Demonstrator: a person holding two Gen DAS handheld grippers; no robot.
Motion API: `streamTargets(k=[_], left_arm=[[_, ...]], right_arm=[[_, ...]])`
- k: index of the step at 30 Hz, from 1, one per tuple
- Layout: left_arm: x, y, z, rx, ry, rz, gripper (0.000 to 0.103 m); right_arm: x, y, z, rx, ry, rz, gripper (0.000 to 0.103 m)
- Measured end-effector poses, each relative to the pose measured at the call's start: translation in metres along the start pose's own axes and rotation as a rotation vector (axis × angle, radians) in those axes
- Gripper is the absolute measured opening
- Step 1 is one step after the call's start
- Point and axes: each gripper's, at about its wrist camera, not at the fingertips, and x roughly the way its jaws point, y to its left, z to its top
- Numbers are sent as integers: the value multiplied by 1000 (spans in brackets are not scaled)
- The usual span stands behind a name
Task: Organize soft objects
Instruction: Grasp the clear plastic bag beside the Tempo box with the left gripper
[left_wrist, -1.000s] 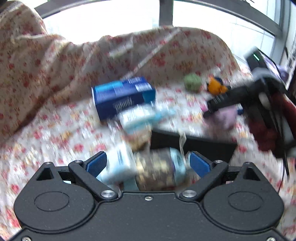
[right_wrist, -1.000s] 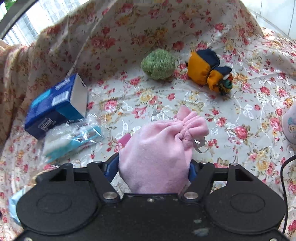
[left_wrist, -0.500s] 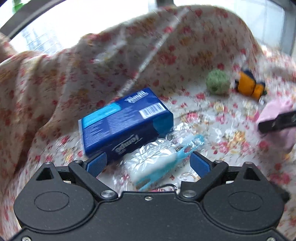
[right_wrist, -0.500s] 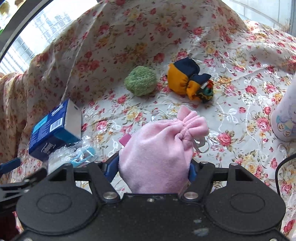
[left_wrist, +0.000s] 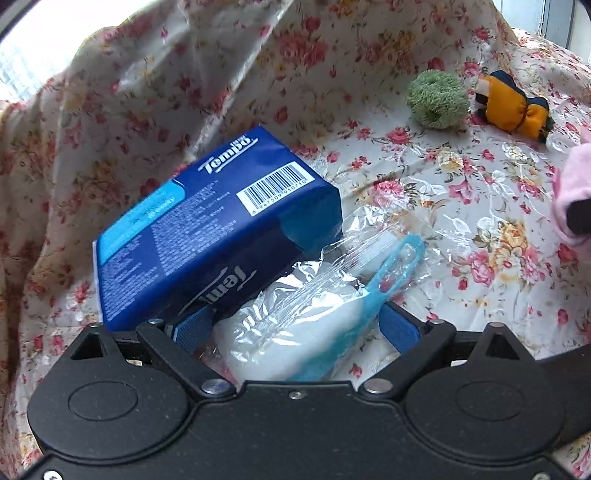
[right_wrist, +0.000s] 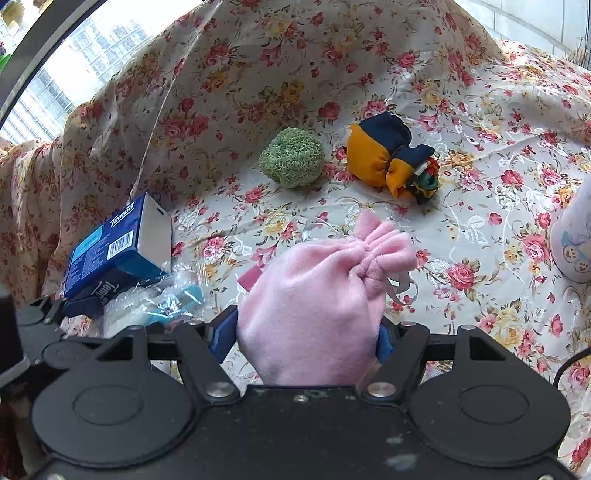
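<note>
My right gripper (right_wrist: 306, 332) is shut on a pink velvet drawstring pouch (right_wrist: 317, 288), held just above the floral cloth. The pouch also shows at the right edge of the left wrist view (left_wrist: 570, 199). My left gripper (left_wrist: 295, 326) stands open low over the cloth. A clear-wrapped white packet with a light blue handle (left_wrist: 314, 295) lies between its fingers. A blue Tempo tissue pack (left_wrist: 207, 229) leans against the left finger. Farther back lie a green knitted ball (right_wrist: 291, 157) and an orange and navy cloth pouch (right_wrist: 384, 155).
A floral cloth (right_wrist: 480, 110) covers the whole surface and rises in a draped fold behind the objects. A white soft item with cartoon prints (right_wrist: 572, 236) sits at the right edge. A black cable (right_wrist: 569, 365) runs at the lower right.
The left gripper has swung left and down, away from a black box and packets, and now straddles the clear-wrapped packet beside the tissue pack. The right gripper keeps the pink pouch almost still.
</note>
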Motion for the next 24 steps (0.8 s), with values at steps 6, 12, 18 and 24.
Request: streamTargets(k=[6, 12, 18, 24], left_arm=[[9, 2, 6, 39, 62, -72, 92], [7, 6, 6, 16, 53, -100, 73], [-12, 10, 6, -48, 25, -103, 67], [-52, 16, 6, -142, -46, -90, 67]], right_arm=[[1, -1, 2, 3, 2, 8, 71], [3, 3, 2, -5, 8, 8, 71], [2, 3, 1, -14, -4, 7, 71], [-2, 0, 2, -4, -33, 15, 71]])
